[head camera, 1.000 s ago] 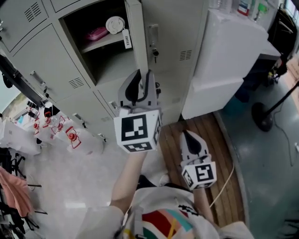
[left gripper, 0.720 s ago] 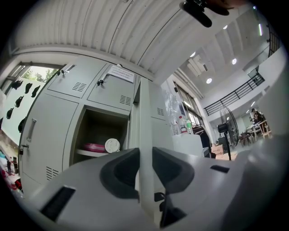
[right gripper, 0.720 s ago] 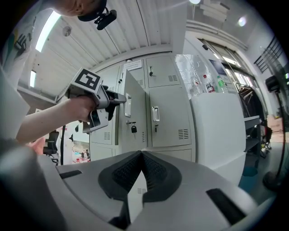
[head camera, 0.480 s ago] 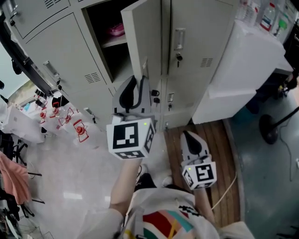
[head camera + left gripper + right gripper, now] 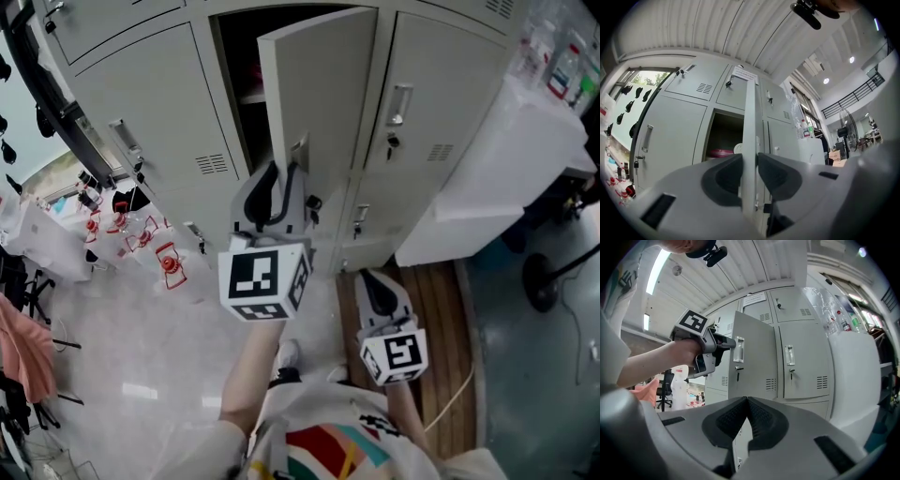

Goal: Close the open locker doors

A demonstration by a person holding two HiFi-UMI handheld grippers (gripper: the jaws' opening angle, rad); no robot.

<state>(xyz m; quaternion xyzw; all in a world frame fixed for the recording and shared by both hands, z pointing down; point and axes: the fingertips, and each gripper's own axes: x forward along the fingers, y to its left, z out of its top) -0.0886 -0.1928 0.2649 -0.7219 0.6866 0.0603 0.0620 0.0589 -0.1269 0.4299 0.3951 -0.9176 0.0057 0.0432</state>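
One pale grey metal locker door [image 5: 319, 84] stands ajar at upper centre above a glossy white floor [image 5: 159, 347], its edge clamped by the left gripper [image 5: 749, 176]. Inside, a pink item [image 5: 723, 153] sits shelved. The right gripper [image 5: 746, 401] is closed and empty.

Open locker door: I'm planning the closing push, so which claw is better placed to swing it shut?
Left. The left claw grips the free edge of the open locker door. The right claw is shut, empty, lower and clear of the door.
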